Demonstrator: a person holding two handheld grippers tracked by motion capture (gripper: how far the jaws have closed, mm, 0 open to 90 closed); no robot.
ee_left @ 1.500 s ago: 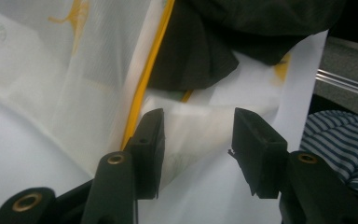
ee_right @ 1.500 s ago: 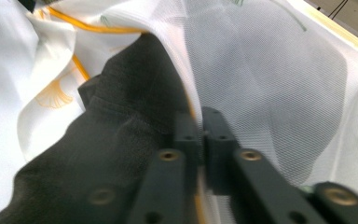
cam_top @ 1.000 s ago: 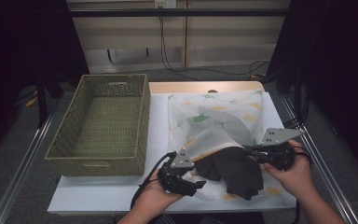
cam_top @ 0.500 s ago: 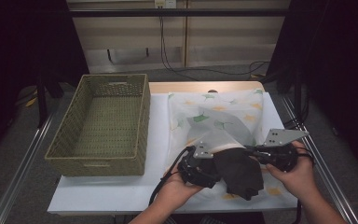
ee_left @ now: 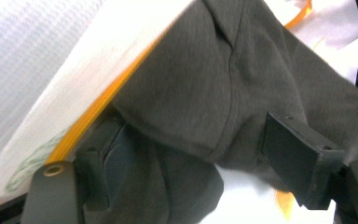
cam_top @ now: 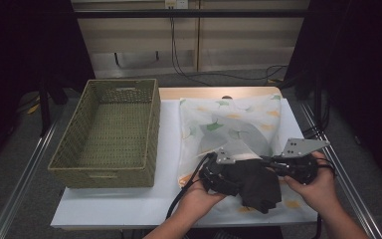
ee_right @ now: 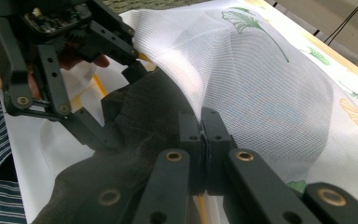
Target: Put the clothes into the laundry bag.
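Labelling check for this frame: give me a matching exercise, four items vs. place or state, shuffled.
Column 1:
1. wicker basket
2. dark garment
3. left tool
4. right tool

Column 2:
a. jaws pressed together on the mesh bag's edge
b. half out of the bag's mouth
c. nothing inside, left of the bag
d. jaws apart around dark cloth

Pairs: 1-c, 2-b, 3-d, 4-a

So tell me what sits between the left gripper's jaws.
In the left gripper view, a fold of the dark grey cloth lies between the open jaws, which have just been opening.
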